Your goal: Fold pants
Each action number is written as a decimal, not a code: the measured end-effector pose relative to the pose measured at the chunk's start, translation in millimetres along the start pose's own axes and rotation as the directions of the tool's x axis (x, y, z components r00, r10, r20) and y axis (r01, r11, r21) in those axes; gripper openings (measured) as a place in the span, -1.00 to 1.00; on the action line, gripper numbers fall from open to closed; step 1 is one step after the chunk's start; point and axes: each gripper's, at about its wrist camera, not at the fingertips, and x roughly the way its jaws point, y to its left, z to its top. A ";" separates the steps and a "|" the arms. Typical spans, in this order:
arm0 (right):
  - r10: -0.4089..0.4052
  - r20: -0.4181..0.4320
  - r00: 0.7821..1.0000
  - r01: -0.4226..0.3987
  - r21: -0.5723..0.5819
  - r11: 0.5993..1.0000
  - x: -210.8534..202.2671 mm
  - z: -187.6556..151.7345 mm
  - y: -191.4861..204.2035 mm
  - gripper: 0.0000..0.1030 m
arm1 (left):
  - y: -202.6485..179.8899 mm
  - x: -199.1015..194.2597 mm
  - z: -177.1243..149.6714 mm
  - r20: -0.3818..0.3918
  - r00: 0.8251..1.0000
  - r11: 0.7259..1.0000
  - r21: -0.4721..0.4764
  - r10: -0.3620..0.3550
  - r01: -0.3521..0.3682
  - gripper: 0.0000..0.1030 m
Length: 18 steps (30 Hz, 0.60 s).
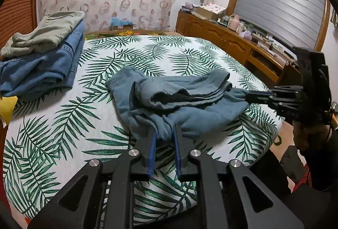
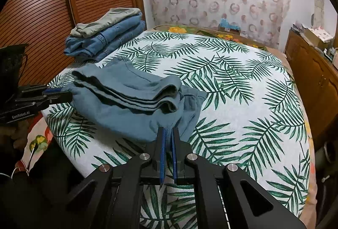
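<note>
The teal-blue pants (image 1: 175, 100) lie bunched and partly folded on the leaf-print bed cover (image 1: 101, 72). My left gripper (image 1: 164, 134) is shut on a bunched edge of the pants at their near side. My right gripper (image 2: 168, 130) is shut on another edge of the same pants (image 2: 131, 100). In the left wrist view the right gripper (image 1: 251, 96) pinches the pants' right end. In the right wrist view the left gripper (image 2: 61, 92) pinches their left end. The pants' layered hems face up between the two grippers.
A stack of folded jeans (image 1: 42, 66) with a grey-green garment (image 1: 46, 32) on top sits at the bed's far left, also in the right wrist view (image 2: 105, 41). A wooden sideboard (image 1: 224, 38) with clutter runs along the right. A slatted wooden wardrobe door (image 2: 42, 7) stands on the left.
</note>
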 end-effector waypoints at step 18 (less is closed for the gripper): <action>-0.039 -0.004 0.999 0.039 -0.033 0.999 14.6 1.3 9.9 -0.14 | 9.3 18.6 -3.7 -0.065 0.996 0.998 -0.006 0.054 -0.055 -0.11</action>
